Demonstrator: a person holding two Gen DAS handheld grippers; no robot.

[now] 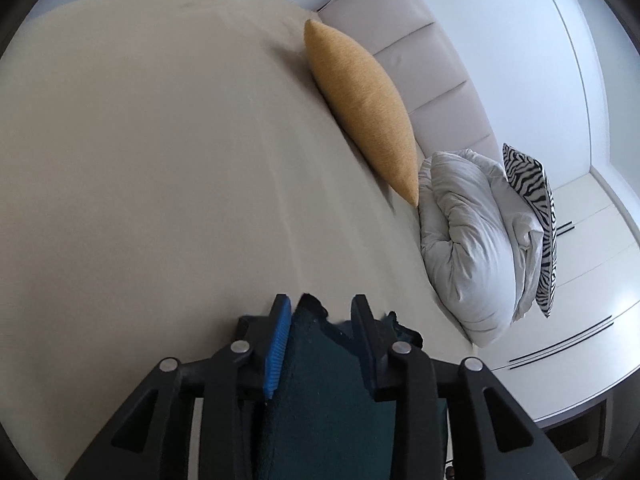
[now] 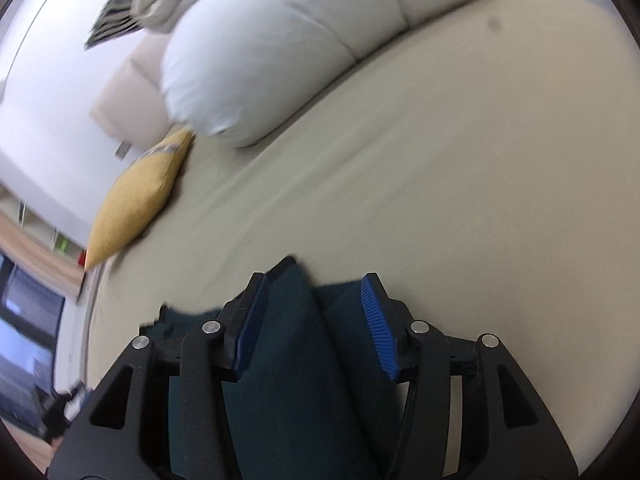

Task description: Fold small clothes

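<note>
A dark teal garment [image 1: 320, 380] lies on the beige bed sheet [image 1: 140, 140] right under my left gripper [image 1: 322, 312]. Its black fingers with blue pads [image 1: 278, 344] stand apart, with a fold of the cloth between them. In the right wrist view the same teal garment [image 2: 296, 352] lies on the sheet [image 2: 440, 200] between the spread blue pads [image 2: 378, 328] of my right gripper [image 2: 316, 292]. A raised fold of cloth sits in that gap. Neither gripper pinches the cloth.
A yellow cushion [image 1: 360, 108] leans against the padded headboard [image 1: 420, 64]. A bundled white duvet [image 1: 472, 240] and a zebra-print pillow [image 1: 536, 208] lie at the right. In the right wrist view the duvet [image 2: 280, 52] and yellow cushion [image 2: 136, 196] lie beyond the garment.
</note>
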